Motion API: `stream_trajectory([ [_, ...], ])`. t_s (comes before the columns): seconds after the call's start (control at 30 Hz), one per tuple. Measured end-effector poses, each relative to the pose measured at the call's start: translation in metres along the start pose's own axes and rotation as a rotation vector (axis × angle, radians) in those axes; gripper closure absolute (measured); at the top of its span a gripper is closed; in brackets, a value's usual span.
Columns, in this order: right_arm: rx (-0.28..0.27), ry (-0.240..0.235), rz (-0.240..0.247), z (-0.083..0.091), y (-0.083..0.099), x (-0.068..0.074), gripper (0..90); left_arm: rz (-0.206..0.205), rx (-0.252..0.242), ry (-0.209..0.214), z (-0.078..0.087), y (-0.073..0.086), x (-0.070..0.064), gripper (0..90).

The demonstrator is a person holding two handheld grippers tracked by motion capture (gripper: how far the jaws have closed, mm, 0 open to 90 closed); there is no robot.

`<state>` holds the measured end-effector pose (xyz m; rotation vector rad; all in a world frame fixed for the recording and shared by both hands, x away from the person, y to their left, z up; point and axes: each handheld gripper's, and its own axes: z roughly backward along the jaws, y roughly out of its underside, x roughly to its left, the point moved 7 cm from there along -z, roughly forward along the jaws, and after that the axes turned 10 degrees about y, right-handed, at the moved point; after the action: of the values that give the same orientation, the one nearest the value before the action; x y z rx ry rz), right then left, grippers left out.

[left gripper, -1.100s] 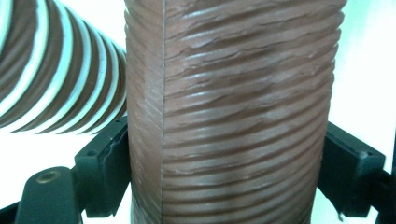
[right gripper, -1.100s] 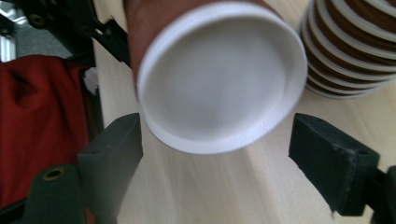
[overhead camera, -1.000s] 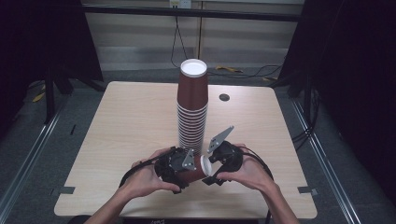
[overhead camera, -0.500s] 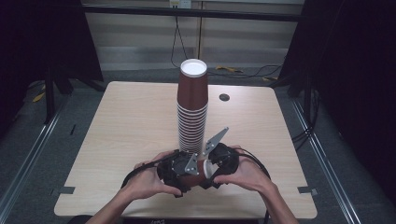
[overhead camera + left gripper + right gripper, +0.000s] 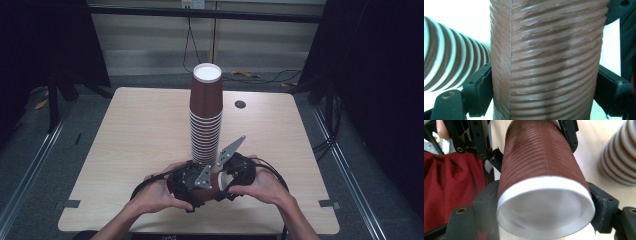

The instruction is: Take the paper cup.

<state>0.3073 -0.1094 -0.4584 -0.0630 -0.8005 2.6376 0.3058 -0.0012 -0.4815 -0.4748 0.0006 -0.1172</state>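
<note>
Two grippers meet near the front edge of the table (image 5: 125, 150), each in one hand of the person, and one brown paper cup (image 5: 212, 182) lies on its side between them. The left gripper (image 5: 187, 182) has its jaws pressed on both sides of the cup (image 5: 544, 62), against the ribbed brown wall. The right gripper (image 5: 232, 175) also holds this cup (image 5: 541, 170), with its jaws tight on the two sides just behind the white rim, and the open mouth faces its camera. In the right gripper view the left gripper (image 5: 524, 140) clamps the far end of the cup. A tall stack (image 5: 206, 117) of the same cups stands upright on the middle of the table, just behind the hands, bottoms up. A small dark round spot (image 5: 240, 104) is on the table to the right of the stack. Red cloth (image 5: 451, 187) shows beside the cup in the right gripper view.
</note>
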Motion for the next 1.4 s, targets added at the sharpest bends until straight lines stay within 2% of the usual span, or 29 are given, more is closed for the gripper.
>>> stream_trajectory([
  [0.03, 0.000, 0.000, 0.000, 0.000, 0.000, 0.000, 24.0, 0.000, 0.000, 0.000, 0.000, 0.000, 0.000, 14.6],
  [0.07, -0.004, -0.012, 0.005, 0.002, 0.001, -0.001, 24.3, 0.046, -0.072, -0.003, -0.002, -0.003, -0.003, 14.0],
  [0.1, -0.004, -0.012, 0.005, 0.002, 0.001, -0.001, 24.3, 0.046, -0.072, -0.003, -0.002, -0.003, -0.003, 13.7],
  [0.17, -0.022, -0.010, 0.002, 0.003, 0.002, -0.002, 24.6, 0.019, -0.077, 0.001, 0.000, -0.002, 0.000, 13.2],
  [0.2, -0.026, -0.010, 0.004, 0.004, 0.002, -0.002, 24.7, 0.004, -0.064, 0.006, 0.002, -0.001, 0.001, 13.0],
  [0.23, -0.025, -0.009, 0.005, 0.004, 0.002, -0.002, 24.8, 0.004, -0.064, 0.006, 0.002, -0.001, 0.001, 12.7],
  [0.27, -0.026, -0.007, 0.007, 0.004, 0.002, -0.002, 24.9, 0.043, -0.113, 0.016, 0.000, -0.002, -0.001, 12.4],
  [0.3, -0.026, -0.007, 0.007, 0.004, 0.002, -0.002, 24.9, 0.043, -0.113, 0.016, 0.000, -0.002, -0.001, 12.3],
  [0.33, -0.018, -0.004, 0.011, 0.003, 0.003, -0.003, 25.0, 0.060, -0.148, 0.028, 0.003, -0.003, 0.001, 12.2],
  [0.43, -0.021, -0.003, 0.005, 0.002, 0.003, -0.002, 25.0, 0.066, -0.177, 0.038, 0.006, -0.002, 0.001, 12.4],
  [0.47, -0.020, 0.004, 0.012, 0.002, 0.003, -0.003, 25.0, 0.059, -0.189, 0.054, 0.009, -0.002, 0.002, 12.6],
  [0.5, -0.014, -0.002, 0.001, 0.002, 0.003, -0.002, 25.1, 0.064, -0.222, 0.057, 0.011, -0.002, 0.002, 13.9],
  [0.53, -0.019, 0.008, 0.015, 0.000, 0.003, -0.003, 25.1, 0.060, -0.266, 0.075, 0.017, -0.003, 0.003, 15.5],
  [0.57, -0.019, 0.008, 0.015, 0.000, 0.003, -0.003, 25.1, 0.060, -0.266, 0.075, 0.017, -0.003, 0.003, 16.2],
  [0.6, -0.016, 0.002, 0.011, 0.000, 0.003, -0.003, 25.1, 0.059, -0.293, 0.081, 0.020, -0.003, 0.004, 16.2],
  [0.73, -0.021, 0.013, 0.009, 0.001, 0.004, -0.006, 25.0, 0.069, -0.333, 0.072, 0.028, -0.001, 0.006, 16.0],
  [1.03, -0.052, 0.031, -0.038, 0.011, 0.011, -0.013, 24.7, 0.114, -0.396, 0.045, 0.038, 0.004, 0.010, 16.2],
  [1.07, -0.063, 0.037, -0.055, 0.014, 0.013, -0.015, 24.6, 0.132, -0.432, 0.040, 0.040, 0.005, 0.010, 16.3],
  [1.1, -0.063, 0.037, -0.055, 0.014, 0.013, -0.015, 24.6, 0.132, -0.432, 0.040, 0.040, 0.005, 0.010, 16.5],
  [1.13, -0.073, 0.048, -0.069, 0.016, 0.015, -0.016, 24.5, 0.132, -0.457, 0.010, 0.042, 0.008, 0.011, 17.4],
  [1.2, -0.068, 0.053, -0.076, 0.015, 0.018, -0.016, 24.4, 0.139, -0.477, 0.023, 0.043, 0.010, 0.010, 17.4],
  [1.23, -0.068, 0.069, -0.079, 0.015, 0.020, -0.018, 24.4, 0.146, -0.484, 0.022, 0.043, 0.010, 0.011, 17.4],
  [1.37, -0.090, 0.062, -0.094, 0.016, 0.023, -0.019, 24.4, 0.153, -0.512, 0.010, 0.046, 0.012, 0.012, 17.2],
  [1.4, -0.118, 0.047, -0.098, 0.019, 0.023, -0.020, 24.5, 0.161, -0.532, 0.004, 0.048, 0.013, 0.014, 16.3],
])
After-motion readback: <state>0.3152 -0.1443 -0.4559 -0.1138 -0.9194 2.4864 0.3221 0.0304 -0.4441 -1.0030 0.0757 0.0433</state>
